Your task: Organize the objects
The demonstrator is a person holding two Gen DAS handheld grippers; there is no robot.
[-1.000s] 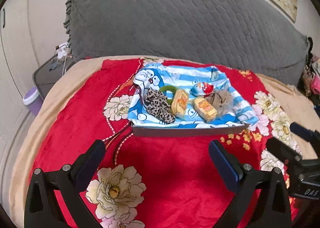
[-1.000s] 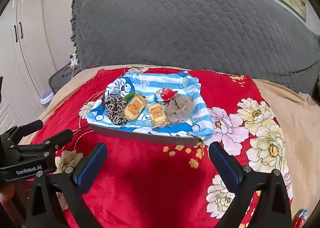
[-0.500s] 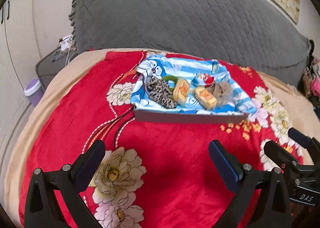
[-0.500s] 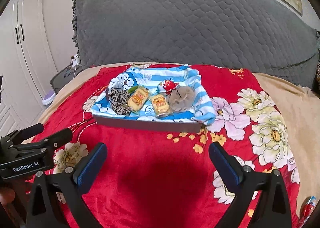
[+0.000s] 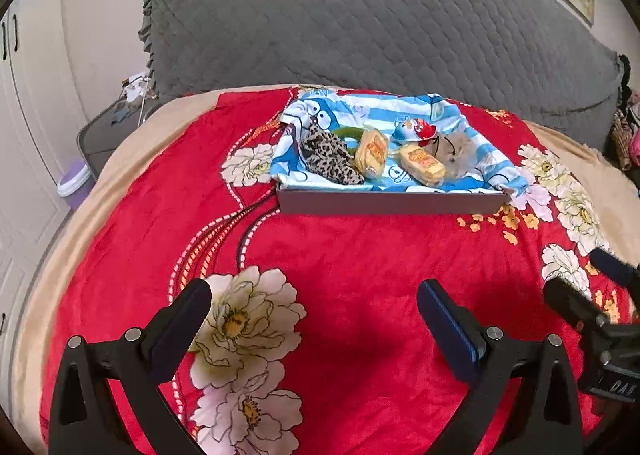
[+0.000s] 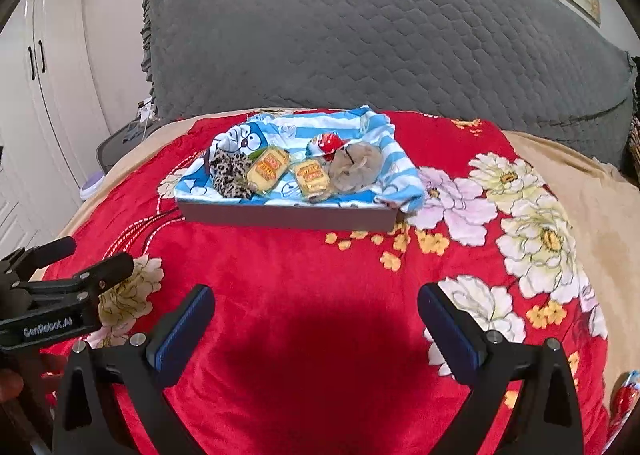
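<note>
Both the left gripper point(image 5: 314, 309) and the right gripper point(image 6: 316, 311) gape wide and empty above a plush red floral blanket point(image 6: 304, 287). Farther back, a flat grey tray point(image 6: 288, 217) lined with striped cloth point(image 6: 394, 163) holds a leopard-print scrunchie point(image 6: 230, 171), two crinkly yellow packets point(image 6: 268, 171) and a fuzzy beige pouch point(image 6: 356, 171).

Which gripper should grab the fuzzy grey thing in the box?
Probably the right gripper. The fuzzy grey thing lies at the right end of the box, while the left gripper faces the leopard-print end. Both are open.

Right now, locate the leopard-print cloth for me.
In both wrist views the leopard-print cloth lies at the left end of the grey tray, just left of the nearer yellow packet.
</note>
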